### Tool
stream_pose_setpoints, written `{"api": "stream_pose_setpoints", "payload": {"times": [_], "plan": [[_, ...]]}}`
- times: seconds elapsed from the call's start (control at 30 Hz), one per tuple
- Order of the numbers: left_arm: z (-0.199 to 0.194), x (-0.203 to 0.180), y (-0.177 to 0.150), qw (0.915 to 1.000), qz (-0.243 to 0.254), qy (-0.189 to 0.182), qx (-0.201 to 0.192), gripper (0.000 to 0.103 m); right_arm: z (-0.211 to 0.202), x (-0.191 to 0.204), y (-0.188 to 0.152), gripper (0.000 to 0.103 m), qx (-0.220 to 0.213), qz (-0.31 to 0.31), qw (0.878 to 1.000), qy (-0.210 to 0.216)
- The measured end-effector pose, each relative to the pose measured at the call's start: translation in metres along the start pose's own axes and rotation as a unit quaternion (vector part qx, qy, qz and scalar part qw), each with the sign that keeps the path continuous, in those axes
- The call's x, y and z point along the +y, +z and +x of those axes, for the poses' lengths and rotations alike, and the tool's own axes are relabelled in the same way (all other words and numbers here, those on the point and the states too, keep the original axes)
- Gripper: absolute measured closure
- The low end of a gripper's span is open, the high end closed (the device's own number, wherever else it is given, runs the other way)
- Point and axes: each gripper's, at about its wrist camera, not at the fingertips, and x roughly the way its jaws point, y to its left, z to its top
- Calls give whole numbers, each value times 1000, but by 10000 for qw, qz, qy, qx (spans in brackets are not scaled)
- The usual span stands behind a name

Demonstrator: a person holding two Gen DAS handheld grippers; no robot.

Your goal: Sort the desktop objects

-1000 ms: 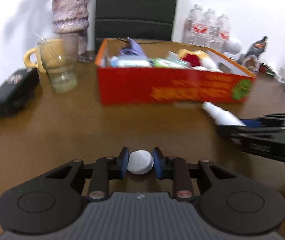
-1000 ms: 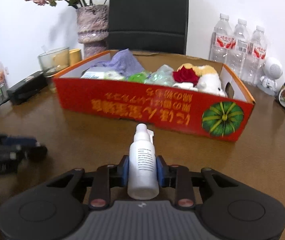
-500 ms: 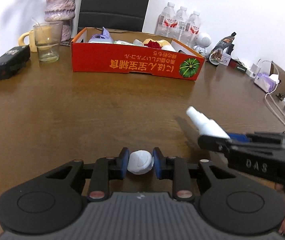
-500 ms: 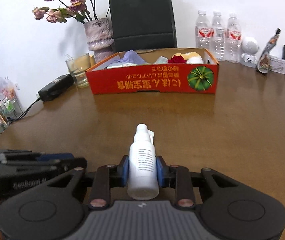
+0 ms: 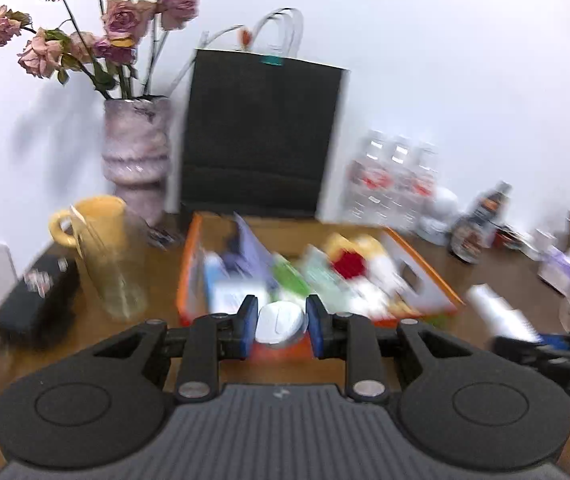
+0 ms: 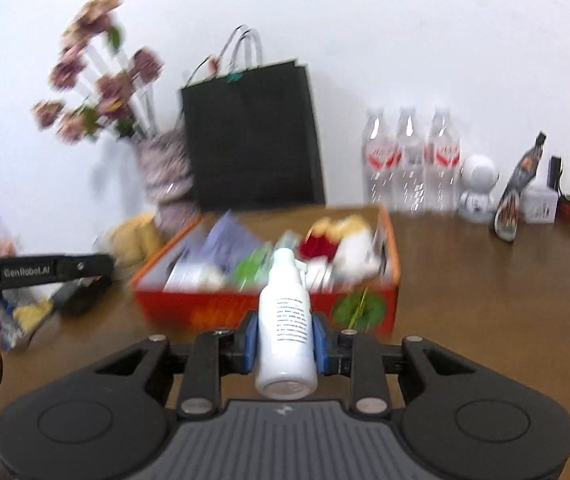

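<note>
My left gripper (image 5: 279, 326) is shut on a small round white case (image 5: 279, 324) and holds it above the near wall of the red cardboard box (image 5: 189, 276). My right gripper (image 6: 285, 338) is shut on a white spray bottle (image 6: 286, 320), nozzle pointing forward, just in front of the same box (image 6: 269, 312). The box holds several items: purple cloth, green packets, a red rose, a plush toy. The right gripper and bottle (image 5: 501, 316) also show at the right of the left wrist view. The left gripper (image 6: 45, 272) shows at the left of the right wrist view.
A vase of dried roses (image 5: 137, 152), a yellow mug (image 5: 93, 220), a glass (image 5: 113, 276) and a black device (image 5: 37, 300) stand left of the box. A black bag (image 6: 253, 136) stands behind it. Water bottles (image 6: 409, 160), a white robot toy (image 6: 479, 188) and small items sit right.
Both grippers have risen and moved forward to the red box, still holding their objects. The views now look down into the box; both are motion-blurred.
</note>
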Motion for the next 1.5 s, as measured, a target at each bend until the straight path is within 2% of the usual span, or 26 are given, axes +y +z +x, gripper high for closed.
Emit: {"api": "stream_pose_setpoints", "payload": {"times": [0.1,0.2,0.33,0.37,0.4,0.43,0.47,0.5,0.57,0.73,0.8,0.87,1.03,1.17,1.3,1.5], "plan": [[34,9,14,9999,-50,123,95,76,37,-15,36,76,70,69,9998,-160],[60,14,20,9997,-11,145,207,76,77,-30,58,76,270,302,9990,-194],[95,21,26,9992,42,175,355,76,122,-42,64,76,590,465,9968,-276],[104,23,28,9990,55,183,393,72,132,-43,63,76,676,472,9961,-321],[112,25,30,9989,68,190,430,66,141,-43,61,76,766,489,9951,-382],[121,27,31,9987,81,198,467,34,146,-43,58,74,816,510,9943,-449],[130,28,33,9985,94,205,504,7,150,-43,56,57,833,530,9938,-512],[128,28,32,9991,109,212,343,5,154,-42,54,37,850,550,9932,-574],[123,28,33,9993,125,236,277,7,156,-40,51,29,800,495,9939,-570],[118,35,43,9980,-266,297,494,4,152,-34,58,27,880,465,9935,-546],[112,33,46,9971,-304,352,601,0,149,-33,62,18,1039,508,9920,-505],[107,29,46,9966,-224,345,717,0,146,-30,65,12,1219,513,9901,-479],[89,14,42,9953,99,448,851,0,128,-18,64,12,1421,376,9877,-526],[71,-3,33,9940,276,373,991,0,105,-6,60,9,1374,263,9894,-390],[46,-19,23,9942,510,398,858,0,78,6,51,5,1251,177,9917,-252],[7,-33,8,9968,378,229,670,0,38,20,35,5,1026,88,9945,-197]]}}
